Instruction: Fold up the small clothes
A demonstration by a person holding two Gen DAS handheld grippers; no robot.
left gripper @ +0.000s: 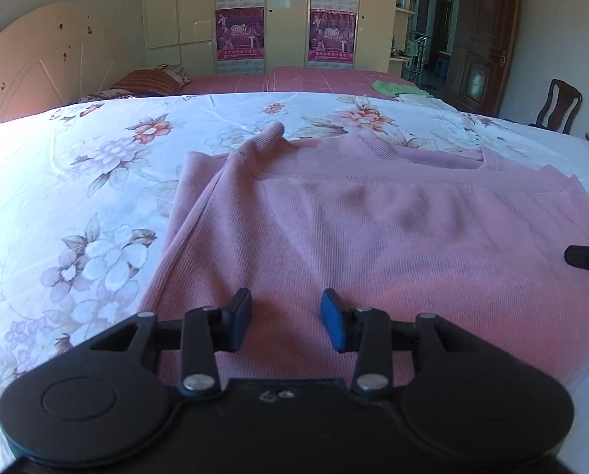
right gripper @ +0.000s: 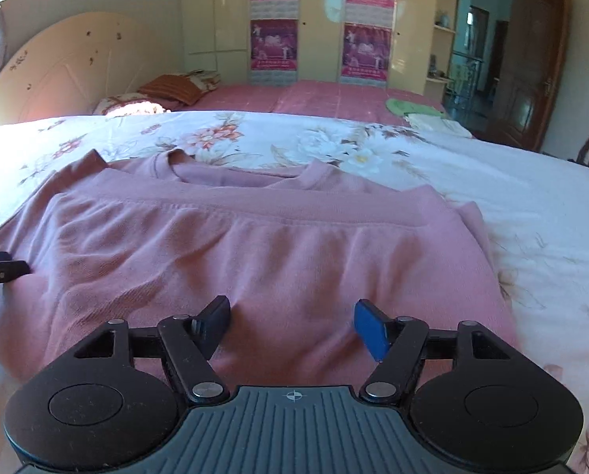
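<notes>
The left gripper [left gripper: 286, 322] has its 2 fingers [left gripper: 240, 318] parted to a moderate gap with nothing between them; only pink cloth shows past the tips. The right gripper [right gripper: 292, 326] stands wider, its fingers [right gripper: 369, 328] also empty. Both point down at an angle over the near part of the pink top [left gripper: 373, 237], which suggests the cloth has been let go so it can settle.

The pink top [right gripper: 255, 245] lies spread on the floral bedsheet [left gripper: 77, 197], its lower half apparently brought up over the chest: a hem band runs across it just short of the neckline [right gripper: 231, 175]. A sleeve [left gripper: 231, 173] appears folded inward along its left side, with a small raised point of cloth at its far end (not yet lying flat). Each gripper's tip shows at the edge of the other's view, so the 2 sit beside each other, spaced across the garment's width, a fair stance for taking both sides evenly.

Beyond the sheet lies a pink blanket [right gripper: 294, 96] with a green cloth [right gripper: 407, 106] on it, a headboard [left gripper: 38, 67], a wardrobe [left gripper: 184, 8] and a dark door [left gripper: 484, 31].

By my reading, 1 lengthwise fold is done and another likely remains.
</notes>
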